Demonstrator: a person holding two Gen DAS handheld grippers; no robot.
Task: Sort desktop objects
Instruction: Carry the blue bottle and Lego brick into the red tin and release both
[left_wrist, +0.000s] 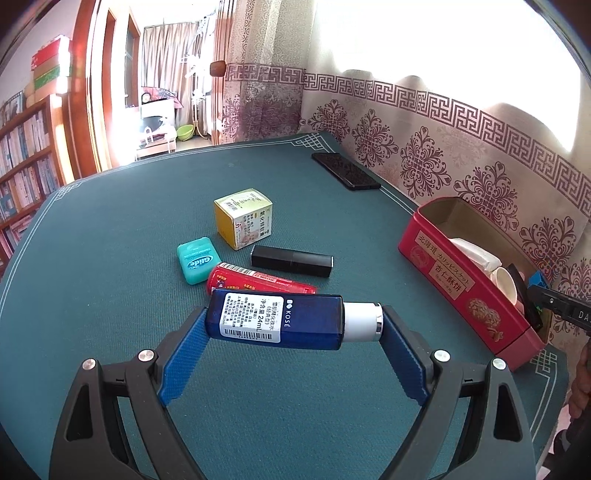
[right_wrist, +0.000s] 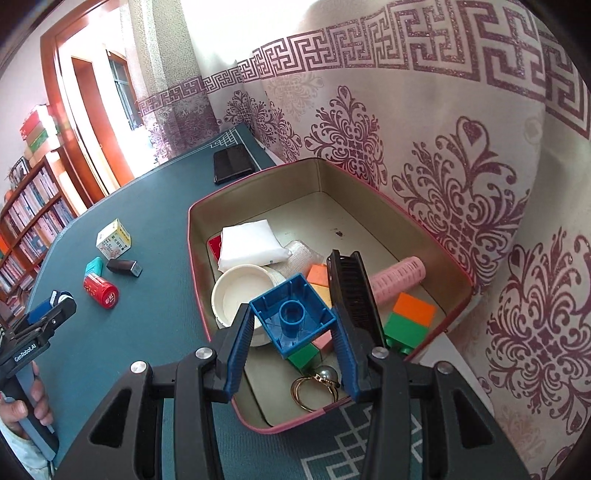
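Right claw (right_wrist: 291, 325) holds blue block (right_wrist: 291, 317) above tin (right_wrist: 199, 280).

On the table (left_wrist: 110, 258): one yellow carton (left_wrist: 243, 218), one floss case (left_wrist: 197, 260), one black tube (left_wrist: 291, 261), one red canister (left_wrist: 258, 282), one phone (left_wrist: 345, 170), one red tin (left_wrist: 443, 273); two grippers, the left gripper (left_wrist: 295, 325) and the right gripper (right_wrist: 291, 325).

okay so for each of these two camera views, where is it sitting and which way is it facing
Left wrist: sits on the left gripper, looking across the green table; its fingers clamp a blue bottle.
Right wrist: sits on the right gripper, looking down into the red tin; its fingers clamp a blue block, and the person's hand shows.
Shared: tin, table, yellow box, black phone.
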